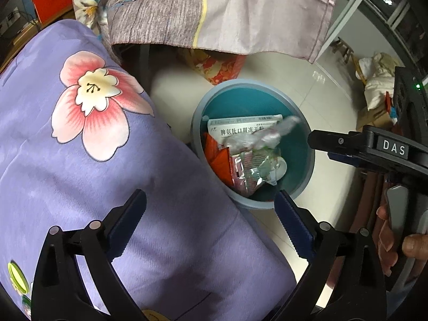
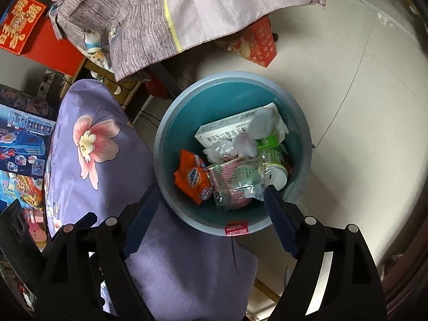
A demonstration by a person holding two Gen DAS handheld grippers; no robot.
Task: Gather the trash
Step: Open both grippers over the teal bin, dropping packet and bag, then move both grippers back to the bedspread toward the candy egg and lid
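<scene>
Now both my jaws stand wide open and hold nothing. My right gripper [image 2: 211, 223] hangs over the teal bin [image 2: 302, 123], which stands on the pale tiled floor [image 2: 361, 93] close against a purple flowered quilt [image 2: 91, 144]. My left gripper [image 1: 211, 223] is above the edge of the same quilt [image 1: 80, 123], with the bin [image 1: 299, 184] just beyond its right finger.

The trash is already inside the bin: a white medicine box [image 2: 227, 131], an orange wrapper [image 2: 194, 179], a clear printed pouch [image 2: 235, 184], crumpled white tissue [image 2: 260, 124] and a small white bottle [image 2: 278, 175]. The pile rises to roughly the middle of the bin, I think, with the tissue lying loose on top.

What can go wrong from here, as I judge it: the bin stands very near the quilt, so if I lower the right jaws carelessly, a finger may catch the rim and tip the bin over. The light tissue could also be dragged out if a finger brushes it. My two grippers are close together, and a quick move across could knock one into the other.
</scene>
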